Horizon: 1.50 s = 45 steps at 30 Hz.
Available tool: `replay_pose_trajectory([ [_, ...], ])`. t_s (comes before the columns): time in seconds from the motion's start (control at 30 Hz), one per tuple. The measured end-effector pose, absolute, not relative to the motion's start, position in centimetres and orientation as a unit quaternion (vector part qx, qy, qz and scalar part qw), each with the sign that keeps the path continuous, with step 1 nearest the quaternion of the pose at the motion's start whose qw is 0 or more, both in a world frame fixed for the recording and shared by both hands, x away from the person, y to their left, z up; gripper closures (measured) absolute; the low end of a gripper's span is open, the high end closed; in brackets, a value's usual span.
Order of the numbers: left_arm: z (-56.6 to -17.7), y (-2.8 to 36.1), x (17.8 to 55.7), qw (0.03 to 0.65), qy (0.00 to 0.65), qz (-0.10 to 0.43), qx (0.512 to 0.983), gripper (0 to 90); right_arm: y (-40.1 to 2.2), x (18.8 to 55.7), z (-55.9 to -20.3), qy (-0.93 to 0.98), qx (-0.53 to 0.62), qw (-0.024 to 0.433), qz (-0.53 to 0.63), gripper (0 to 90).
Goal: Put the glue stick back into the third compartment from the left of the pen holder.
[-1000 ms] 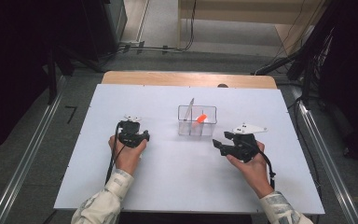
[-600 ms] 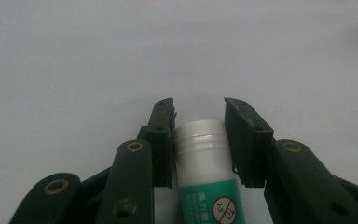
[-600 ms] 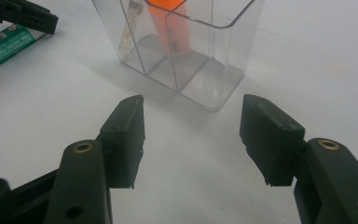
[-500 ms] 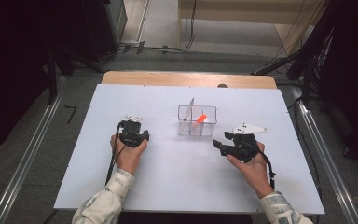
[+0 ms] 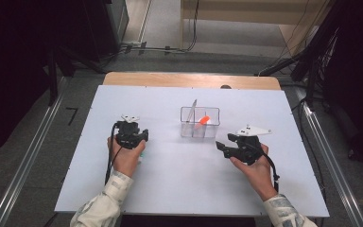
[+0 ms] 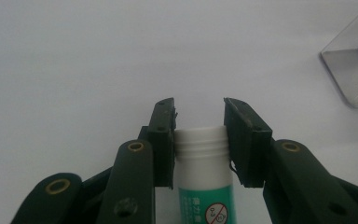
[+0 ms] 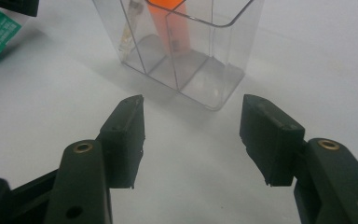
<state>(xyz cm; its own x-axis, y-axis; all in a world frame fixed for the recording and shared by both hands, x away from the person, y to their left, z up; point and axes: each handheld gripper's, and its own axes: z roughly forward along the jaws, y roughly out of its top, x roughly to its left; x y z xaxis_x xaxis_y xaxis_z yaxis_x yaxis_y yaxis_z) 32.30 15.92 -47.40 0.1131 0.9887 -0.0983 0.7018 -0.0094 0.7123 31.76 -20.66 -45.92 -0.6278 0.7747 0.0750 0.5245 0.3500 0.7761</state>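
White plastic glue stick with green label (image 6: 204,172) lies on white table (image 5: 170,189), well left of clear plastic two-compartment organiser box (image 5: 200,122). Left gripper (image 6: 199,122) has just been closing; jaws now clamped on tube at ridged white cap end. Judgement: tube light, rigid, smooth and round, so may roll or twist in pads; hold across cap ridges looks sound. Right gripper (image 7: 192,135) near box, on its right, jaws spread wide, nothing between. Orange marker (image 7: 168,21) leans inside box.

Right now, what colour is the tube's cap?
White; the cap shows best in the left gripper view.
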Motion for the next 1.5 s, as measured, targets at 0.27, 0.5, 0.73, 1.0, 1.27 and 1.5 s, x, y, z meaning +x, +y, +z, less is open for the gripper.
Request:
replay_pose_trajectory([
  [0.27, -47.1, 16.0, 32.0, 0.342, 0.608, 0.222, 0.681, 65.5, -20.5, 31.5, -46.0, 0.803, 0.404, 0.148, 0.412, 38.9],
  [0.5, -46.3, 15.4, 31.6, 0.372, 0.599, 0.219, 0.674, 65.6, -19.5, 30.9, -46.1, 0.804, 0.394, 0.131, 0.426, 38.9],
  [0.73, -46.0, 14.9, 31.4, 0.385, 0.590, 0.224, 0.674, 65.7, -17.9, 30.5, -46.2, 0.812, 0.376, 0.125, 0.429, 38.9],
  [1.0, -45.6, 14.4, 31.0, 0.408, 0.578, 0.222, 0.671, 65.8, -15.9, 30.1, -46.8, 0.819, 0.359, 0.117, 0.432, 38.9],
  [1.27, -45.0, 13.0, 30.6, 0.430, 0.563, 0.218, 0.671, 65.8, -12.5, 29.9, -46.7, 0.819, 0.342, 0.101, 0.450, 38.9],
  [1.5, -44.6, 12.1, 30.3, 0.442, 0.555, 0.218, 0.671, 65.8, -10.1, 29.9, -47.0, 0.820, 0.333, 0.089, 0.457, 39.0],
])
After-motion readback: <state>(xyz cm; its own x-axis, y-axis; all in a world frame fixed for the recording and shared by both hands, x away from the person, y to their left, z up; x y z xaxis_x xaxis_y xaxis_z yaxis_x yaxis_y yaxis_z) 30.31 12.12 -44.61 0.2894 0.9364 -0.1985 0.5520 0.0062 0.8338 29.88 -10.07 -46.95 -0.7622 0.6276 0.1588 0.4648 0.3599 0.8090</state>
